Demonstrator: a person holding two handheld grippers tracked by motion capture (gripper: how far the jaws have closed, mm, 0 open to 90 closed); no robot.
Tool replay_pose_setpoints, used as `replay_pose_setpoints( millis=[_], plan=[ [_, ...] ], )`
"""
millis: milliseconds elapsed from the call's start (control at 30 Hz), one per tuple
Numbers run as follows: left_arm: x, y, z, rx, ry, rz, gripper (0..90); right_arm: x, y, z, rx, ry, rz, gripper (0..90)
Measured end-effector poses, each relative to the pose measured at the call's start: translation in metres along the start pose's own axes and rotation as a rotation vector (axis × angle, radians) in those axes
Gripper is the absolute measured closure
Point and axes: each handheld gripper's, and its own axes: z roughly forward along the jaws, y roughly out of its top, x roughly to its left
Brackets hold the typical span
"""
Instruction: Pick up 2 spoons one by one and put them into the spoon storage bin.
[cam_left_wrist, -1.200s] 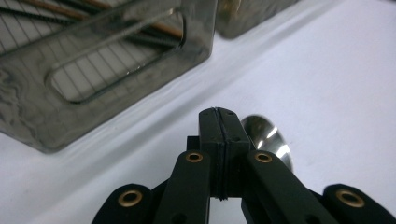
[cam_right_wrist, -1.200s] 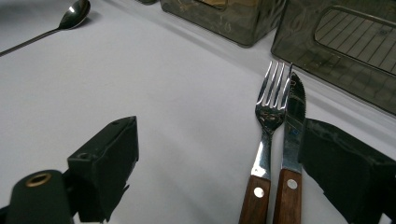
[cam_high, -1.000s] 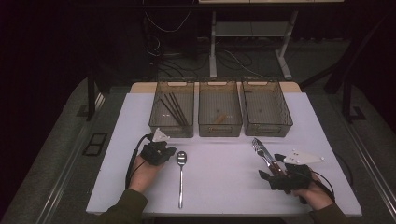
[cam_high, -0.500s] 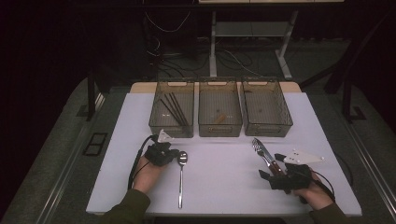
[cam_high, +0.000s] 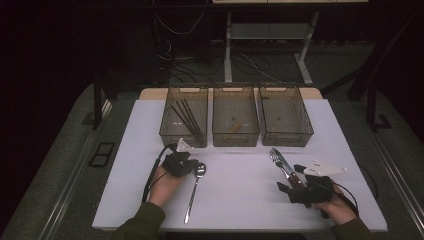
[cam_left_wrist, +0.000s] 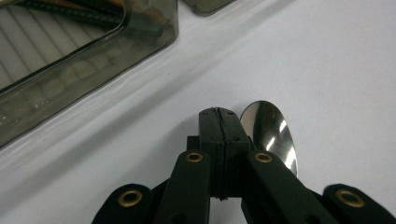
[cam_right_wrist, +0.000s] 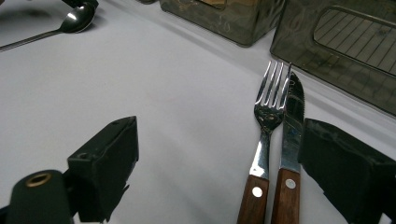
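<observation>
Nearest the person, at the counter's (cam_high: 240, 210) front edge, both hands grip their tools. The right gripper (cam_high: 295, 186) rests low on the right, jaws spread wide; in the right gripper view a fork (cam_right_wrist: 265, 135) and a knife (cam_right_wrist: 290, 140), both with riveted wooden handles, lie side by side between the parted jaws, touching neither pad as far as can be seen, the knife just beside the right-hand pad. From above, the pair point away from the person and slightly leftward. The left gripper (cam_high: 192, 167) sits left of centre, jaws pressed together with nothing between them. Its tip lies just beside the bowl of a spoon (cam_high: 194, 192); the left gripper view shows that shiny bowl (cam_left_wrist: 270, 133) close against the closed jaws' right side, contact not certain. The spoon's handle runs back toward the counter's front edge. Farther off, three smoky translucent bins stand in a row: the left bin (cam_high: 184, 117) holds dark chopsticks (cam_high: 186, 116), the middle bin (cam_high: 235, 116) a small brownish piece, the right bin (cam_high: 284, 116) nothing discernible. No brands, labels or legible writing anywhere.
</observation>
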Motion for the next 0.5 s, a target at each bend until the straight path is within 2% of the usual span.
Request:
replay_pose_setpoints(
  millis=[67, 167, 367, 400, 433, 500],
  plan=[
    [-0.002, 0.002, 0.002, -0.003, -0.003, 0.01, 88.9, 0.0, 0.0, 0.0, 0.0, 0.0, 0.0, 12.7],
    [-0.006, 0.003, 0.004, -0.009, -0.008, 0.0, 88.9, 0.0, 0.0, 0.0, 0.0, 0.0, -0.001, 12.7],
    [-0.012, 0.007, 0.008, -0.014, -0.032, 0.026, 88.9, 0.0, 0.0, 0.0, 0.0, 0.0, -0.001, 12.7],
    [-0.012, 0.008, 0.009, -0.01, -0.037, 0.041, 88.9, 0.0, 0.0, 0.0, 0.0, 0.0, -0.001, 12.7],
    [-0.015, 0.008, 0.01, -0.01, -0.038, 0.032, 88.9, 0.0, 0.0, 0.0, 0.001, 0.0, -0.001, 12.7],
    [-0.017, 0.01, 0.011, -0.009, -0.047, 0.041, 88.9, 0.0, 0.0, 0.0, 0.001, 0.0, -0.001, 12.7]
  ],
)
